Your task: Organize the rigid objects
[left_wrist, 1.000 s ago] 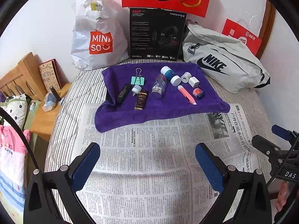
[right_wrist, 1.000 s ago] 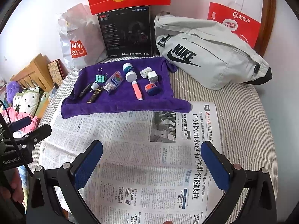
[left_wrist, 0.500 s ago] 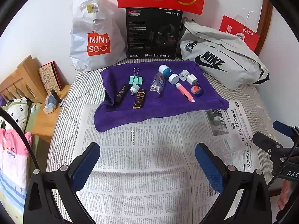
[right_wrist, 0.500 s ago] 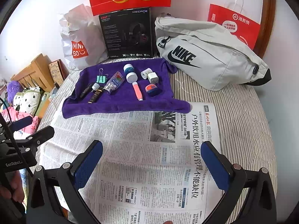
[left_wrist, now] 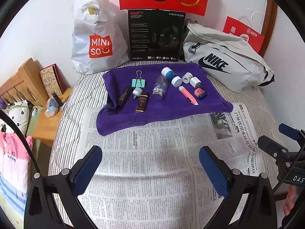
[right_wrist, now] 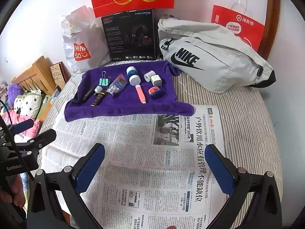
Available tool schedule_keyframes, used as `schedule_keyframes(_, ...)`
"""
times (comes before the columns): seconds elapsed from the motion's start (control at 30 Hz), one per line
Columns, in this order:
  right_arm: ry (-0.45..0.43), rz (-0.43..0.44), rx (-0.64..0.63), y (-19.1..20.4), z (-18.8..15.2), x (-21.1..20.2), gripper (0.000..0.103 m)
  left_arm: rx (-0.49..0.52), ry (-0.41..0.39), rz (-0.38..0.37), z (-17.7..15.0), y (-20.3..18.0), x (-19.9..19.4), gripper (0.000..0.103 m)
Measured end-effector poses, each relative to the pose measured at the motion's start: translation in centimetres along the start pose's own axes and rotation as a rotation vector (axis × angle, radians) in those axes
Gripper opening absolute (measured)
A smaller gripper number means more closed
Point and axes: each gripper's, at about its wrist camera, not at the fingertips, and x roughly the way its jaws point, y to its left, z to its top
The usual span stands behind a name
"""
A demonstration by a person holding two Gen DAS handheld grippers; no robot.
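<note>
Several small items lie on a purple towel (left_wrist: 171, 110) (right_wrist: 122, 108) at the far side of the bed: a green binder clip (left_wrist: 138, 83) (right_wrist: 104, 81), a black tube (left_wrist: 124, 96), a dark Grand Reserve box (left_wrist: 142, 104) (right_wrist: 98, 98), a clear bottle (left_wrist: 160, 87) (right_wrist: 116, 85), a blue and white jar (left_wrist: 170, 76) (right_wrist: 133, 75), a pink marker (left_wrist: 187, 95) (right_wrist: 140, 93), a white charger (left_wrist: 195, 81) (right_wrist: 156, 80) and a small orange-blue tin (left_wrist: 200, 93) (right_wrist: 154, 92). My left gripper (left_wrist: 150, 168) and right gripper (right_wrist: 156, 168) both hang open over the newspaper (left_wrist: 152, 152) (right_wrist: 144, 152), well short of the towel, holding nothing.
Against the wall stand a white Miniso bag (left_wrist: 95, 36), a black headset box (left_wrist: 156, 35), a grey Nike bag (left_wrist: 226, 61) (right_wrist: 213, 55) and red paper bags (right_wrist: 238, 26). A wooden bedside table (left_wrist: 43, 122) with clutter lies left of the bed.
Both grippers have drifted slightly; the left view has pulled back a little from the towel. Both stay open and no item has moved.
</note>
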Motion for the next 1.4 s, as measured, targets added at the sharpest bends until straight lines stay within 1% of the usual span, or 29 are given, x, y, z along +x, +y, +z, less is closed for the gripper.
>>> schedule_keyframes(1.4,0.006,-0.007,0.003,-0.36,-0.16,-0.02,0.103,0.004,-0.006,0.003,0.13,-0.20,-0.28,0.103)
